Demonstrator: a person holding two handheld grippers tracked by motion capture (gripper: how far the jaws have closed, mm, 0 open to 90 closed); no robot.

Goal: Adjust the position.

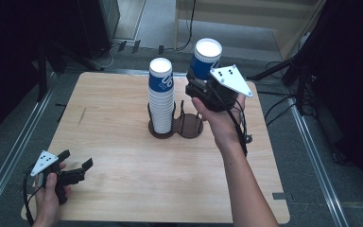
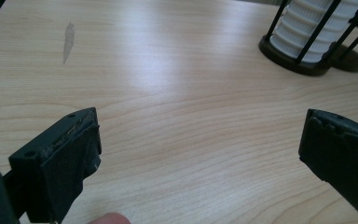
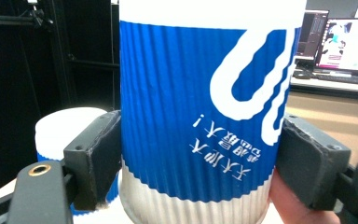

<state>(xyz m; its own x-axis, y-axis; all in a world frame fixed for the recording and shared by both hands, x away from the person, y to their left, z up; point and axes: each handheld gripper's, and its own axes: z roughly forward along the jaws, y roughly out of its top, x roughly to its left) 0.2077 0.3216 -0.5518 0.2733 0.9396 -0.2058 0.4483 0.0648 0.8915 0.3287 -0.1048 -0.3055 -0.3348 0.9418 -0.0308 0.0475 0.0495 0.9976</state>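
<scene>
Blue and white, the paper cup (image 3: 205, 116) is upside down, squeezed between both pads of the right hand-held gripper (image 1: 207, 84), up in the air just beside the tall stack of cups (image 1: 161, 94). That stack stands in a dark holder (image 1: 176, 128) on the wooden surface (image 1: 123, 142). The left hand-held gripper (image 1: 78, 164) rests low near the front corner, its jaws wide apart with nothing between them.

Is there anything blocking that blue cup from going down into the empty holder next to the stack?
Nothing visible. The blue cup, inverted in the right tongs, is above the empty holder; only the holder's own thin rods ring that spot, beside the stack.
</scene>
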